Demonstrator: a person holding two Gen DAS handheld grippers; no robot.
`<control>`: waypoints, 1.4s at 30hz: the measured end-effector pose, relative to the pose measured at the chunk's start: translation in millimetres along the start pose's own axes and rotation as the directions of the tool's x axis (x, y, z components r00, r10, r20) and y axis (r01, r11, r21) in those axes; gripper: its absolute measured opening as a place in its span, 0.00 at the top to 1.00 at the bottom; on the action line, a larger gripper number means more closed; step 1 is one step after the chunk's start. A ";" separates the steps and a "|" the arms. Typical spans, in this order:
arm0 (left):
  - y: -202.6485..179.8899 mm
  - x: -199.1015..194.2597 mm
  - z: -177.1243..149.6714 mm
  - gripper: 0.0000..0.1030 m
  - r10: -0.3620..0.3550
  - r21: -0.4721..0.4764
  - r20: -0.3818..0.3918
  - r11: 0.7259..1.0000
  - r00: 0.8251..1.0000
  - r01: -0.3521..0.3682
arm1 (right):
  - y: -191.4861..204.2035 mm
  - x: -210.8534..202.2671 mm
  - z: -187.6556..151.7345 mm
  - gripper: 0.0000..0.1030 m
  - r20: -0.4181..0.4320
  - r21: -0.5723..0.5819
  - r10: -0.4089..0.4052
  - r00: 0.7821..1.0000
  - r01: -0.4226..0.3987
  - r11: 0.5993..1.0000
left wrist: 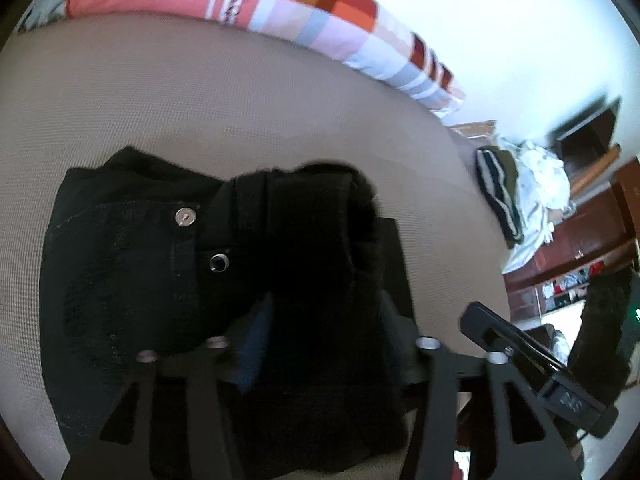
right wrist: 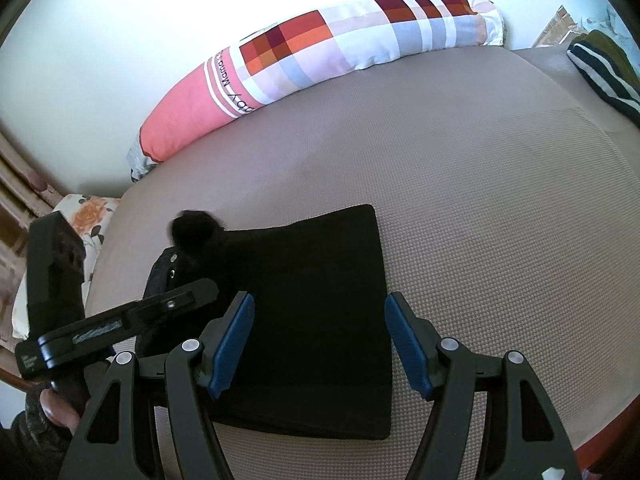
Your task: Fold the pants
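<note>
Black pants (left wrist: pixel 120 260) lie folded on the beige bed (left wrist: pixel 200 100), with a metal button (left wrist: pixel 186 216) and a snap showing at the waist. A dark fold of them is bunched between the fingers of my left gripper (left wrist: pixel 324 320). Its jaws stand apart, and only part of one blue pad (left wrist: pixel 256 340) shows beside the cloth. In the right wrist view the pants (right wrist: pixel 320 300) form a flat rectangle. My right gripper (right wrist: pixel 318 320) hovers open over its near half, blue pads clear of the cloth. The left gripper's finger (right wrist: pixel 176 304) reaches in at the pants' left end.
A long pink and checked pillow (right wrist: pixel 320 48) lies along the white wall at the bed's far side. Striped and white clothes (left wrist: pixel 512 200) are piled at the bed's right end, with wooden furniture (left wrist: pixel 580 232) beyond. A floral cushion (right wrist: pixel 88 216) sits off the left edge, and a hand (right wrist: pixel 60 408) below it.
</note>
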State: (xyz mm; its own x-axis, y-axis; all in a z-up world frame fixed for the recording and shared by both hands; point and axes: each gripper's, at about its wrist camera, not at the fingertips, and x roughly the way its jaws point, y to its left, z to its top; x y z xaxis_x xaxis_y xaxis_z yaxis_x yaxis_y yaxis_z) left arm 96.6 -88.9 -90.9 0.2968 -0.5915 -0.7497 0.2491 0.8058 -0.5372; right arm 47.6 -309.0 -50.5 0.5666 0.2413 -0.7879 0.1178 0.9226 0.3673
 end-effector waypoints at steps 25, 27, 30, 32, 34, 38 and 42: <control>115.2 -91.6 -27.3 0.39 0.351 -0.152 0.127 0.931 0.928 -0.331 | 1.6 62.8 3.3 0.36 -0.223 0.036 0.243 0.944 -0.241 0.970; 122.2 -94.8 -33.5 0.39 0.340 -0.169 0.117 0.933 0.933 -0.318 | 2.5 69.0 5.7 0.36 -0.235 0.033 0.244 0.941 -0.243 0.970; 127.3 -90.7 -36.8 0.39 0.336 -0.177 0.096 0.932 0.937 -0.316 | 4.5 81.2 9.5 0.36 -0.260 0.034 0.263 0.929 -0.263 0.964; 128.4 -87.2 -38.1 0.39 0.332 -0.178 0.084 0.933 0.940 -0.313 | 6.2 88.9 11.2 0.36 -0.264 0.038 0.278 0.924 -0.278 0.960; 127.8 -85.7 -38.7 0.39 0.323 -0.176 0.082 0.936 0.943 -0.306 | 8.0 94.7 13.5 0.36 -0.264 0.031 0.294 0.918 -0.297 0.954; 128.2 -81.8 -38.0 0.39 0.326 -0.173 0.079 0.935 0.942 -0.309 | 10.0 107.8 22.1 0.40 -0.251 0.022 0.355 0.900 -0.362 0.932; 130.6 -78.8 -38.1 0.39 0.327 -0.187 0.066 0.932 0.943 -0.310 | 8.3 123.3 33.5 0.46 -0.234 0.070 0.426 0.874 -0.422 0.904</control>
State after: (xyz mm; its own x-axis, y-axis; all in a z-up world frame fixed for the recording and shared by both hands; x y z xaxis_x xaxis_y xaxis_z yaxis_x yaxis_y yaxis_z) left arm 70.5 64.0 -116.7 0.4217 -0.2962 -0.8570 -0.0323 0.9396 -0.3406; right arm 145.7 -281.7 -128.1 0.3540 0.6747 -0.6477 -0.0754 0.7109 0.6992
